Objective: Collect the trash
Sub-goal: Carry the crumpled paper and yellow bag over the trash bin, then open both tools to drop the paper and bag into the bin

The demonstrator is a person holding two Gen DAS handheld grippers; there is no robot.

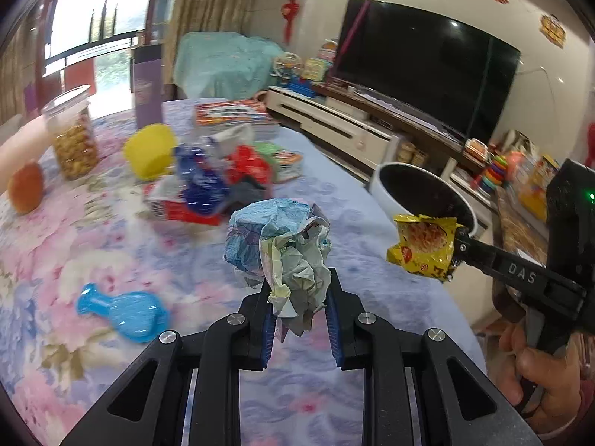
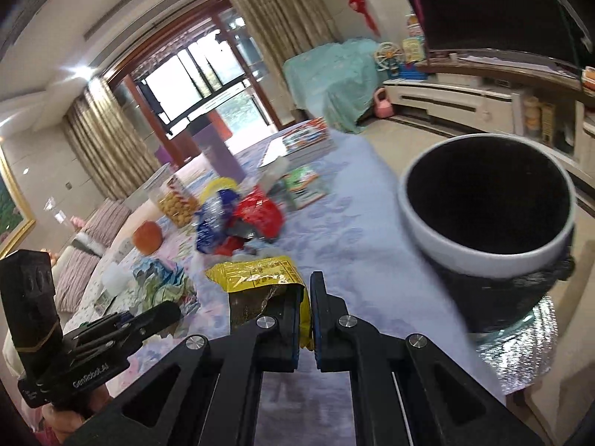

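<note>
1. Holding: left gripper (image 1: 297, 297), fingers narrowed onto a crumpled paper wad (image 1: 282, 249), pale blue and greenish, carried above the floral tablecloth (image 1: 111, 245). The pads pinch only its lower tail.
2. Holding: right gripper (image 2: 305, 308), fingers almost fully together on a yellow snack wrapper (image 2: 260, 282); in the left view the same wrapper (image 1: 424, 243) hangs just beside the bin's near rim.
3. Container: white bin with dark interior (image 2: 487, 200), standing off the table's right edge. Nothing can be made out inside; the depth is black.
4. Container: clear plastic jar (image 1: 72, 137), far left, filled with golden biscuits, lid on. Judged not trash.
5. Remaining trash: heap of blue, red and clear wrappers (image 1: 215, 182) at mid-table, well apart from both grippers; a green packet (image 2: 303, 186) beyond it.
6. Other items: yellow cup (image 1: 150, 150), orange fruit (image 1: 26, 187), blue plastic toy (image 1: 122, 314), stacked books (image 1: 234, 115).
7. Risk: the wad, gripped by a thin tail, may tear free and fall to the table short of the bin.
8. Risk: the light wrapper may catch on the rim or flutter to the floor if let go before it is over the opening.
9. Risk: two grippers converging on one opening may collide.
</note>
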